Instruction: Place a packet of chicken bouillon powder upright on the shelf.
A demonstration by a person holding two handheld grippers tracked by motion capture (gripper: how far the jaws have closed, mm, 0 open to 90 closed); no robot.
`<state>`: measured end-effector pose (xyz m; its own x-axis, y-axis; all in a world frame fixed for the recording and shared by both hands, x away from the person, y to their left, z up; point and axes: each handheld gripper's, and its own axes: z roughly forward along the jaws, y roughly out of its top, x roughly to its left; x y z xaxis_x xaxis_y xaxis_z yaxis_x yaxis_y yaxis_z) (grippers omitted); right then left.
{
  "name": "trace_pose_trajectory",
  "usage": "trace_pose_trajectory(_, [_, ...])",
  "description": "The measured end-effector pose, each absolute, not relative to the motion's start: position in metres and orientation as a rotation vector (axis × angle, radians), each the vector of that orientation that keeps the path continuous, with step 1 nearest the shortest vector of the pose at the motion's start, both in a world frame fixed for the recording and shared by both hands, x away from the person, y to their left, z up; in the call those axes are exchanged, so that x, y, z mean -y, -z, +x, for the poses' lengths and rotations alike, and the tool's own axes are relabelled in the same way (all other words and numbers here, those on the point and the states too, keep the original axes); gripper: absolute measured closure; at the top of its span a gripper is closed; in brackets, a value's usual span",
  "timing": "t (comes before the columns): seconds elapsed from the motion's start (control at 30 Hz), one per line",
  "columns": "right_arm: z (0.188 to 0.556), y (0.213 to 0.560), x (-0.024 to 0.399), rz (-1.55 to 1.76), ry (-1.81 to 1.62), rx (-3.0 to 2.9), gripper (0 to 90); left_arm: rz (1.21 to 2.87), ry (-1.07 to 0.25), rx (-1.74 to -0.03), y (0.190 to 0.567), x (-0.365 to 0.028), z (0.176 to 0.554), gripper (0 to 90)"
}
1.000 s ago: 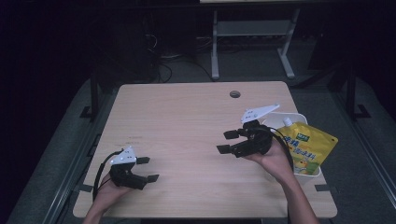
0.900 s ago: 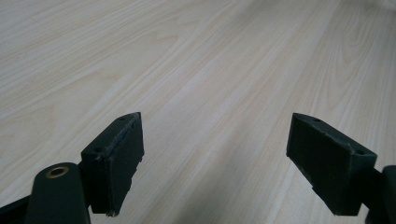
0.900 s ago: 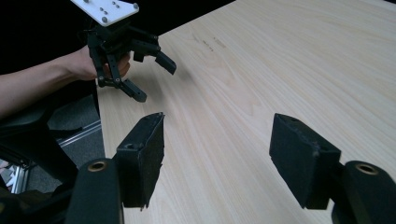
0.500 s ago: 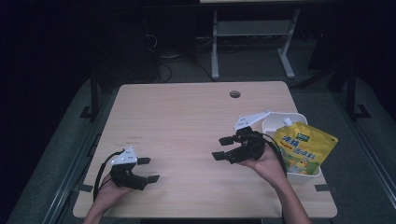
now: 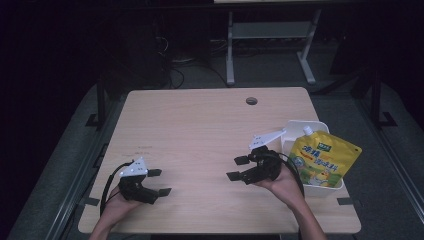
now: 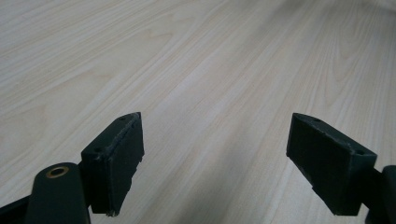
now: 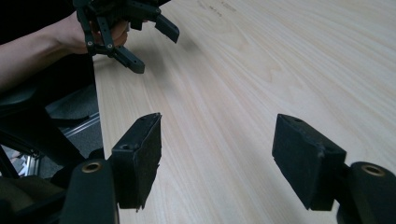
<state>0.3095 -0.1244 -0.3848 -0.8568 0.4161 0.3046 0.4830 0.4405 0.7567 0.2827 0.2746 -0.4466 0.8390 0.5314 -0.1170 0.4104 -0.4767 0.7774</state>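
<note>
pouch: yellow stand-up pouch point(image 5: 324, 159) with a white spout cap at its upper left corner; a green label block near the top, a pale picture lower down
writing: dark characters in a row under the green block, too small to read; no brand can be made out
pouch place: lying tilted in the white bin point(image 5: 294, 128) at the table's right edge, its top corner sticking out past the bin's right rim
right gripper point(image 5: 239, 168): jaws spread apart with nothing between them, held just left of the bin, pointing left across the table; not touching the pouch
left gripper point(image 5: 159, 182): released, jaws wide apart, empty, low over the near left part of the table
table point(image 5: 200, 130): light wood grain, a round cable hole point(image 5: 251, 101) near the far edge
right gripper view: the left gripper point(image 7: 126, 28) appears farther off in a hand point(image 7: 112, 30)
</note>
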Motion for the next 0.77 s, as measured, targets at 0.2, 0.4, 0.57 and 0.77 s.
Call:
trace_pose_trajectory(0.2, [0.304,0.392,0.127,-0.82,1.389,2.612,31.2,2.141,-0.175,-0.68,0.447,-0.275,0.283,18.7])
trace_pose_trajectory(0.4, [0.294,0.402,0.128,-0.822,1.387,2.605,31.2,2.142,-0.172,-0.682,0.447,-0.274,0.283,18.7])
trace_pose_trajectory(0.57, [0.288,0.41,0.129,-0.815,1.385,2.609,31.6,2.145,-0.168,-0.68,0.447,-0.273,0.283,18.7])
trace_pose_trajectory(0.77, [0.281,0.421,0.125,-0.815,1.386,2.62,31.1,2.148,-0.164,-0.68,0.447,-0.273,0.282,18.7])
